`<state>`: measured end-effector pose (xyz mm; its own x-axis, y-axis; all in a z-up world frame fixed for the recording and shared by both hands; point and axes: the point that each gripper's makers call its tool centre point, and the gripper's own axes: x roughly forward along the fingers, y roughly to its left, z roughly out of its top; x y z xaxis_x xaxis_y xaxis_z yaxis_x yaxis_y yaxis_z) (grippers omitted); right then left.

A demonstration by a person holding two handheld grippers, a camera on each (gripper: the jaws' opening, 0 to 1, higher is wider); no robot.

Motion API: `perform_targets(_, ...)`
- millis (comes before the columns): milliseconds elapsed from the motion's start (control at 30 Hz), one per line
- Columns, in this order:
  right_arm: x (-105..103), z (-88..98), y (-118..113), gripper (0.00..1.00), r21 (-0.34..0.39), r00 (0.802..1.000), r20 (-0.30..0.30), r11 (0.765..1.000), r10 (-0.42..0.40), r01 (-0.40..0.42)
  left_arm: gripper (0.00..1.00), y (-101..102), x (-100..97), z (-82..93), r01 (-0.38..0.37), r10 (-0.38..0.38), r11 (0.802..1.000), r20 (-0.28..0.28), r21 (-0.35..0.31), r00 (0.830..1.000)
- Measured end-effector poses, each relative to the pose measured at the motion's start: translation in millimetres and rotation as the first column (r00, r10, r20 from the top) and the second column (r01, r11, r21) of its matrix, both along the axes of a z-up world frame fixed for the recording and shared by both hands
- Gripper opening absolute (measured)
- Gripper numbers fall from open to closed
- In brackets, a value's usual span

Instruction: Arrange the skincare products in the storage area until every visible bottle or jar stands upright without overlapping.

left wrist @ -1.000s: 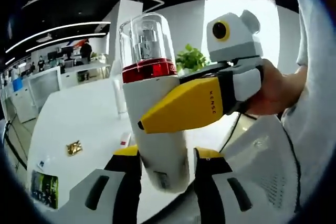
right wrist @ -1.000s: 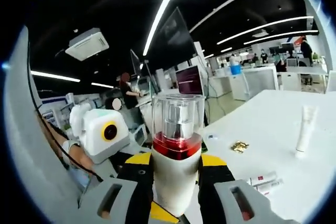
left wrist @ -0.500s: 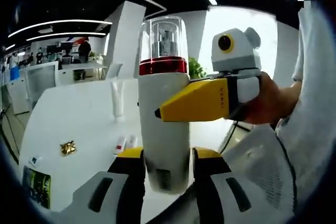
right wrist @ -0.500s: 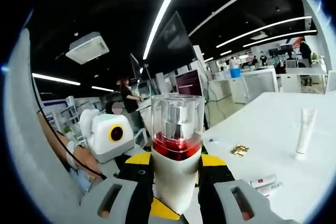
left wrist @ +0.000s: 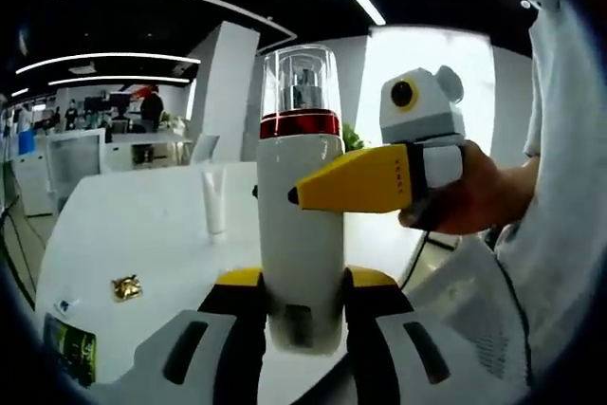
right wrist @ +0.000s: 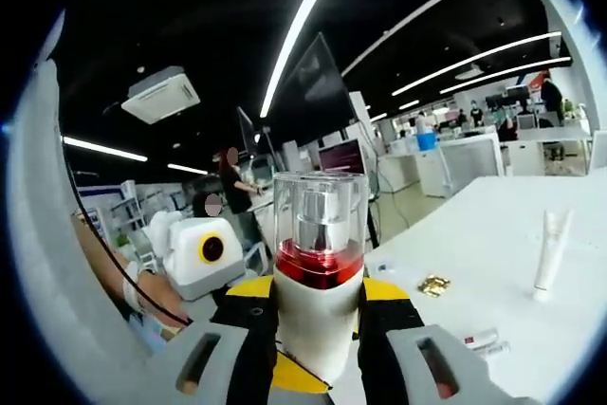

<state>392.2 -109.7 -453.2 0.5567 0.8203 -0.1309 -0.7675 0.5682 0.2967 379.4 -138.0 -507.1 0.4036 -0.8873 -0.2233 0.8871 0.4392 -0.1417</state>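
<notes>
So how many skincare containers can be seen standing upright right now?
2: the white pump bottle with a red band, held off the table by both grippers, and a white tube standing on the white table. Small tubes lie flat; others may be hidden.

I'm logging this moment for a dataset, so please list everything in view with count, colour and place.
Pump bottle: one, white body, red band, clear cap, upright, held off the table between both tools.
Tube: one, white, standing on the table.
Gold wrapper: one, lying on the table.
Small tubes: two, white with red, lying on the table.
Table: one, white.
Left tool: yellow and black, shut low on the bottle.
Right tool: yellow, shut on the bottle's body.
Hand: one, holding the right tool.
</notes>
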Motion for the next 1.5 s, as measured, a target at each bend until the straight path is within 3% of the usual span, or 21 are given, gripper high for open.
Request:
perform_targets(67,1,6.1,0,0.26,-0.001,1.000,0.018,1.000,-0.002,0.002,0.39,-2,0.0,6.9,0.005,-0.005,1.000,0.025,0.002,1.000)
perform_targets(167,5,15.4,0,0.26,0.005,0.998,0.058,1.000,-0.012,0.012,0.67,-8,-3.6,16.6,0.030,-0.031,0.999,0.075,0.010,0.997)
perform_targets(200,6,18.4,0,0.26,0.004,0.998,0.069,1.000,-0.016,0.016,0.67,-9,-7.9,15.0,0.059,-0.062,0.997,0.083,0.045,0.995)
perform_targets(300,12,23.8,-3,0.26,0.004,0.997,0.079,1.000,-0.025,0.025,0.72,1,0.6,6.4,0.005,-0.015,0.992,0.079,0.127,0.997)
perform_targets(367,16,27.0,-6,0.26,0.006,0.996,0.087,0.999,-0.034,0.034,0.75,8,3.5,6.8,-0.016,0.011,0.994,0.045,0.104,0.999)
perform_targets(433,20,30.2,-12,0.26,0.009,0.994,0.093,0.999,-0.051,0.050,0.76,22,11.0,12.4,-0.076,0.076,0.997,-0.002,0.028,0.997)
perform_targets(500,24,32.0,-19,0.26,0.013,0.993,0.093,0.998,-0.070,0.069,0.77,46,24.8,12.7,-0.174,0.173,0.984,0.016,0.037,0.985)
perform_targets(533,26,32.2,-22,0.26,0.014,0.992,0.093,0.997,-0.080,0.079,0.77,56,30.2,11.6,-0.214,0.212,0.975,0.044,0.065,0.976)
perform_targets(567,28,31.8,-27,0.26,0.012,0.992,0.093,0.996,-0.090,0.089,0.77,71,37.8,7.7,-0.261,0.245,0.956,0.122,0.134,0.962)
perform_targets(633,33,30.2,-36,0.26,0.009,0.990,0.089,0.994,-0.111,0.111,0.74,93,46.3,-1.4,-0.332,0.281,0.908,0.218,0.254,0.935)
perform_targets(700,37,28.1,-43,0.26,0.009,0.989,0.078,0.993,-0.122,0.122,0.72,98,48.6,-8.1,-0.348,0.295,0.897,0.217,0.271,0.930)
perform_targets(767,43,26.5,-53,0.26,0.024,0.987,0.045,0.988,-0.153,0.152,0.75,106,51.0,-22.0,-0.372,0.323,0.873,0.195,0.316,0.926)
perform_targets(833,47,28.7,-61,0.26,0.021,0.984,0.059,0.985,-0.170,0.169,0.76,113,52.4,-37.2,-0.384,0.327,0.842,0.208,0.379,0.922)
perform_targets(900,52,30.3,-70,0.26,0.015,0.980,0.070,0.982,-0.187,0.186,0.73,112,52.8,-47.5,-0.387,0.329,0.834,0.209,0.393,0.921)
perform_targets(933,55,30.5,-75,0.26,0.014,0.978,0.069,0.980,-0.199,0.199,0.72,115,53.0,-53.3,-0.398,0.337,0.818,0.213,0.417,0.917)
perform_targets(1033,61,29.9,-86,0.26,0.005,0.972,0.073,0.975,-0.223,0.223,0.65,120,59.3,-57.6,-0.414,0.314,0.777,0.279,0.475,0.908)
perform_targets(1167,69,25.7,-101,0.26,-0.018,0.966,0.075,0.968,-0.249,0.251,0.58,128,68.8,-65.3,-0.455,0.374,0.754,0.259,0.473,0.890)
perform_targets(1267,78,19.8,-113,0.26,-0.043,0.959,0.077,0.960,-0.271,0.275,0.52,127,64.5,-61.9,-0.452,0.358,0.762,0.281,0.463,0.891)
perform_targets(1400,90,11.0,-127,0.26,-0.079,0.953,0.074,0.951,-0.294,0.300,0.59,130,66.0,-65.8,-0.457,0.347,0.742,0.303,0.490,0.888)
perform_targets(1500,98,3.9,-136,0.26,-0.105,0.948,0.072,0.943,-0.309,0.315,0.59,135,67.2,-68.1,-0.463,0.380,0.745,0.266,0.480,0.886)
